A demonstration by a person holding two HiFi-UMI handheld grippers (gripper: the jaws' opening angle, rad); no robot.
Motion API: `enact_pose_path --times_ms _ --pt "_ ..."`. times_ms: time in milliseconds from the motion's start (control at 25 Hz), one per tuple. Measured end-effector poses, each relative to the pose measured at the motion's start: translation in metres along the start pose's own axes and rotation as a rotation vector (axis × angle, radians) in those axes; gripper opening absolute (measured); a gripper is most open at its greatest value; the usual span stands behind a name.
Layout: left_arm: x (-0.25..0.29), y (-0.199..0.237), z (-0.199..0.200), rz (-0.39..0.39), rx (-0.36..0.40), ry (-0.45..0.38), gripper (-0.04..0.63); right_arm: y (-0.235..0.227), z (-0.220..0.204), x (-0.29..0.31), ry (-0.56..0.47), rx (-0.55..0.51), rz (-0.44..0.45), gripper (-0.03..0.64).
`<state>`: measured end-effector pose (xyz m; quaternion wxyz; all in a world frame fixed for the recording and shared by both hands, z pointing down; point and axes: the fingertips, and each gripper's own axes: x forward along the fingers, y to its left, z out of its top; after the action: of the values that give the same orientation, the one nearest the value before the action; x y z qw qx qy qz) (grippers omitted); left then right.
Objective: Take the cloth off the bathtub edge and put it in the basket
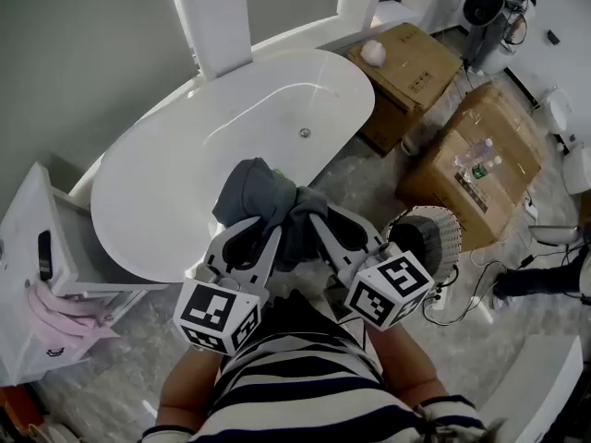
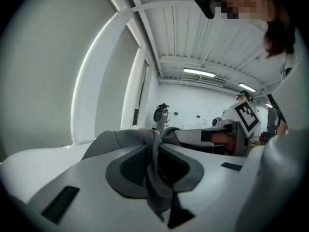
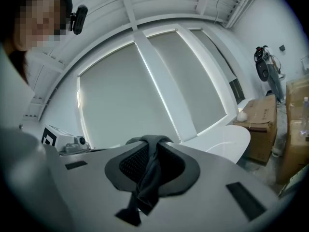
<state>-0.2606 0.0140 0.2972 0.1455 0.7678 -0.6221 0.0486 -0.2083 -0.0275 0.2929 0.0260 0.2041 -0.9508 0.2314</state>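
left hand-held gripper point(image 1: 251, 238) and right hand-held gripper point(image 1: 320, 221): each pinched shut on the dark grey cloth point(image 1: 263, 192), which is bunched between them over the bathtub point(image 1: 120, 160) edge. basket point(image 1: 445, 216) is on the floor to the right, nearer the right hand-held gripper.

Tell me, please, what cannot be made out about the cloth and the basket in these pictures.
- Basket: head view, part hidden behind the right gripper; absent from both gripper views.
- Cloth: head view, lower end covered by the left gripper; contact with the bathtub rim unclear.
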Motion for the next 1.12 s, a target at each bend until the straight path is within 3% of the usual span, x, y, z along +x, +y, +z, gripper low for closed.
enact_pose_path --times_ms 520,1120 --pt "0.090 -0.145 0.022 -0.292 0.096 -0.018 0.078 -0.089 0.053 -0.130 -0.170 -0.043 -0.211 0.064" --pt "0.194 -0.276 0.042 -0.705 0.184 -0.006 0.078 -0.190 0.103 -0.249 -0.335 -0.073 -0.597 0.064"
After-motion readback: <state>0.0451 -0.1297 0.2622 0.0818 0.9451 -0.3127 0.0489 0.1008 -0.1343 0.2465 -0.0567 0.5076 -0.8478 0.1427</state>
